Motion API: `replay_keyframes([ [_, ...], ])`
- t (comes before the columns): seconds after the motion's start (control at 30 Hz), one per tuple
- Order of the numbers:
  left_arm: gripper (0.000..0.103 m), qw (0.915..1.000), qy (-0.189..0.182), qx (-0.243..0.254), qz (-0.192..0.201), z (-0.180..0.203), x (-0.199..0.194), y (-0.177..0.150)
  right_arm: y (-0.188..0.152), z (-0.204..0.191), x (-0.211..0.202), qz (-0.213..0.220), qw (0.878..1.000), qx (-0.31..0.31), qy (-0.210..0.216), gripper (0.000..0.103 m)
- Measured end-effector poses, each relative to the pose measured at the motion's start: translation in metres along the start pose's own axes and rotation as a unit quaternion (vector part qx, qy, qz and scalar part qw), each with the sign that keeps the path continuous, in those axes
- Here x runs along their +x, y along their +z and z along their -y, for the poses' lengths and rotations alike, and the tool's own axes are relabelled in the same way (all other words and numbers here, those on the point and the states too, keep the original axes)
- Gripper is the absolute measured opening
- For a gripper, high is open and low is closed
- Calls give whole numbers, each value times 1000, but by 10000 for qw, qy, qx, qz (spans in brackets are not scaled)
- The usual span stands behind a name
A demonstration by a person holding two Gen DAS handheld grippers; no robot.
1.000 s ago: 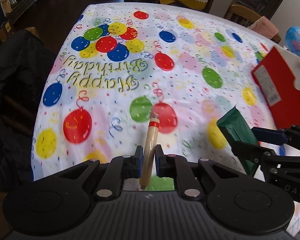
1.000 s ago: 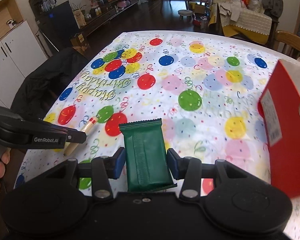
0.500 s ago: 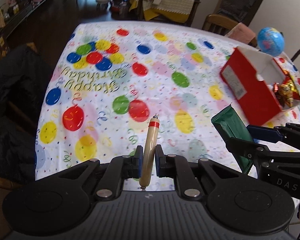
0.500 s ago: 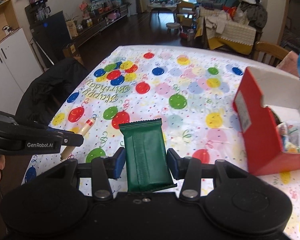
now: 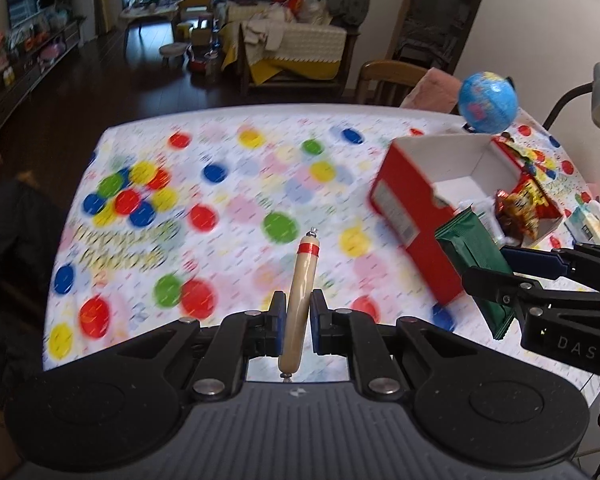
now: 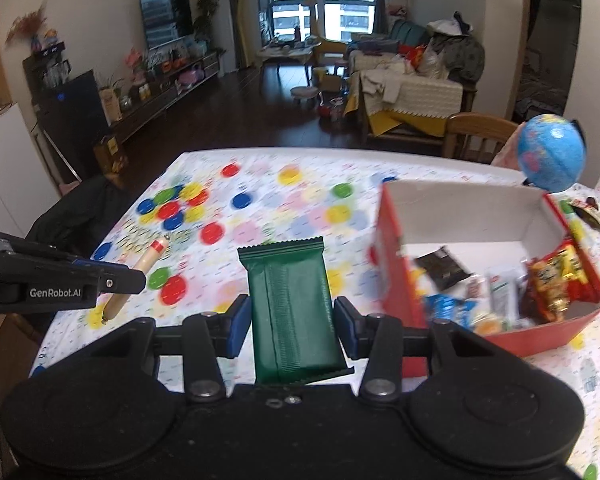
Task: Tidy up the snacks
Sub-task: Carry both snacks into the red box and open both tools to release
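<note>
Balloon tablecloth (image 5: 228, 200) under us, red box (image 5: 414, 216) now in fuller view than a second ago — we've lifted both snacks toward it. Left of box: left gripper (image 5: 296, 322) clamps sausage stick (image 5: 300, 304); nearer box, right gripper (image 6: 290, 322) pinches green wafer pack (image 6: 290, 304). Drop-off next, likely.

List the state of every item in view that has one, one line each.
Left tongs: shut on the sausage stick.
Sausage stick: gripped, held above the tablecloth.
Right tongs: shut on the green packet.
Green packet: sealed, gripped by its sides, in the air.
Red box: open at the top, partly filled with snacks, resting on the tablecloth.
Globe: upright behind the box.
</note>
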State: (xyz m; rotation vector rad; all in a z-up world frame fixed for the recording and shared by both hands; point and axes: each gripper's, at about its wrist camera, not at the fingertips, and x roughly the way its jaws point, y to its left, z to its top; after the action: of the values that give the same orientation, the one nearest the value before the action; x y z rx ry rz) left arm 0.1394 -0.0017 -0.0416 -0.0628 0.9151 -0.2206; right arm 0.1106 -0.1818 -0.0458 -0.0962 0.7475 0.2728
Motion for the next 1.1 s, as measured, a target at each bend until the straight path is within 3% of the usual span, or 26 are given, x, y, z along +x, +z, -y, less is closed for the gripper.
replay_keyframes([
  [0.27,12,9994,-105,336,74,84,32,38,10,83,-6,126,9996,102,-228,43],
  [0.6,12,9969,-244,738,-98,166,87,70,8,168,22,-25,9981,331,-529,44],
  [0.87,12,9943,-166,1012,-289,197,130,86,3,197,51,-222,9980,316,-497,43],
  [1.1,12,9919,-134,1124,-575,207,167,93,3,197,73,-383,9985,186,-347,43],
])
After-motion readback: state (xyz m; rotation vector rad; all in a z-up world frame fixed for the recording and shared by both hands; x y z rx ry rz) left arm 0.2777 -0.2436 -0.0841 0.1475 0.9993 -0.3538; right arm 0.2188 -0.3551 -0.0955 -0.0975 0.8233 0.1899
